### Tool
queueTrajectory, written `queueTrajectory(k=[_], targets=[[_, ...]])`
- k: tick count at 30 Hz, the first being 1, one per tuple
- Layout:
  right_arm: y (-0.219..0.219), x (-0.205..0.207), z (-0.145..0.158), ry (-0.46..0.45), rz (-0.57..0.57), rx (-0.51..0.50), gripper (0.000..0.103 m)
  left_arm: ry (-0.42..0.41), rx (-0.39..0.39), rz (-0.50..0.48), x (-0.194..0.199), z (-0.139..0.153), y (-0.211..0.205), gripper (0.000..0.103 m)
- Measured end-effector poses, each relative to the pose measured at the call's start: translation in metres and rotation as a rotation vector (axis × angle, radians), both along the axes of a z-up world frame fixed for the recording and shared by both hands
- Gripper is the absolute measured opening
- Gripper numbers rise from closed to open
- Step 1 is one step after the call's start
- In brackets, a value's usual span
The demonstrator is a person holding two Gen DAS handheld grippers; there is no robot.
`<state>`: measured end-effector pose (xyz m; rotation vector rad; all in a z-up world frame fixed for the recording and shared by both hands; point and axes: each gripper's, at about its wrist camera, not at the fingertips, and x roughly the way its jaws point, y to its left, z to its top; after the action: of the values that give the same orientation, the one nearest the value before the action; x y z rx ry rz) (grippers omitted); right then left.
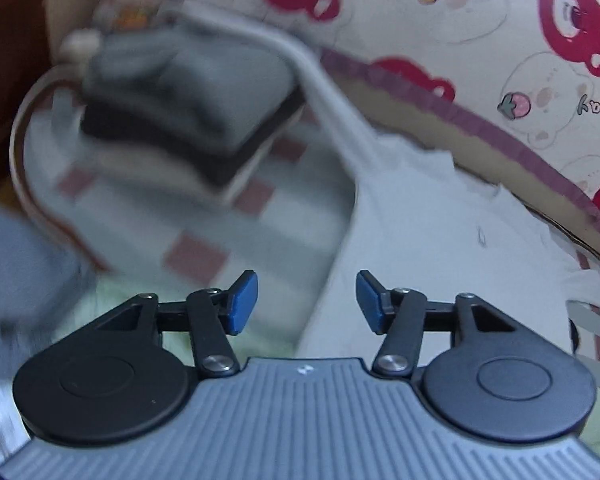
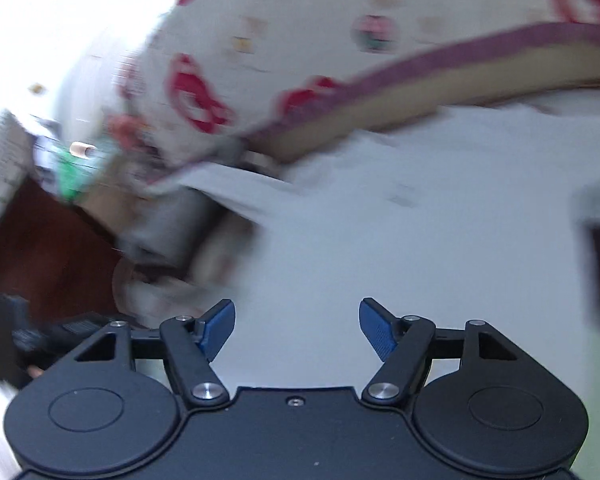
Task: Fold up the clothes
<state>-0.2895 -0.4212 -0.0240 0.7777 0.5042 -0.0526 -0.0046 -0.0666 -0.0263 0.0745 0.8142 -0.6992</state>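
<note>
A white garment (image 1: 439,232) lies spread on the bed, its edge running up to the left. My left gripper (image 1: 307,303) hovers above the garment's near left edge, blue pads (image 1: 242,304) apart with nothing between them. In the right wrist view the same white garment (image 2: 399,240) fills the middle, motion-blurred. Above it, my right gripper (image 2: 296,330) stands open and empty. A stack of folded grey and dark clothes (image 1: 184,108) sits at the back left.
A quilt with red bear prints (image 1: 479,40) and a purple and tan border (image 1: 479,132) bunches up behind the garment. A checked sheet (image 1: 228,216) covers the bed on the left. A dark wooden surface (image 2: 40,248) shows at the left of the right wrist view.
</note>
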Motion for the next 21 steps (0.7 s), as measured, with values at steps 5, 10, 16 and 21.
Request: queueTrajectory(k=[5,10,16,21], targets=[[-0.013,0.114,0.045,0.007,0.153,-0.132,0.050,-0.055,-0.086,0.035,0.035,0.005,-0.031,0.062],[-0.038,0.229,0.064,0.211,0.250,-0.437,0.023,-0.007,-0.144,0.011,0.077,-0.023,-0.080,0.062],[-0.118,0.320,0.028,0.446,0.071,-0.344,0.033,-0.031,-0.112,-0.071,0.124,-0.053,-0.149,0.062],[-0.131,0.341,-0.014,0.463,0.095,-0.307,0.042,-0.105,-0.043,-0.094,0.154,-0.066,-0.192,0.063]])
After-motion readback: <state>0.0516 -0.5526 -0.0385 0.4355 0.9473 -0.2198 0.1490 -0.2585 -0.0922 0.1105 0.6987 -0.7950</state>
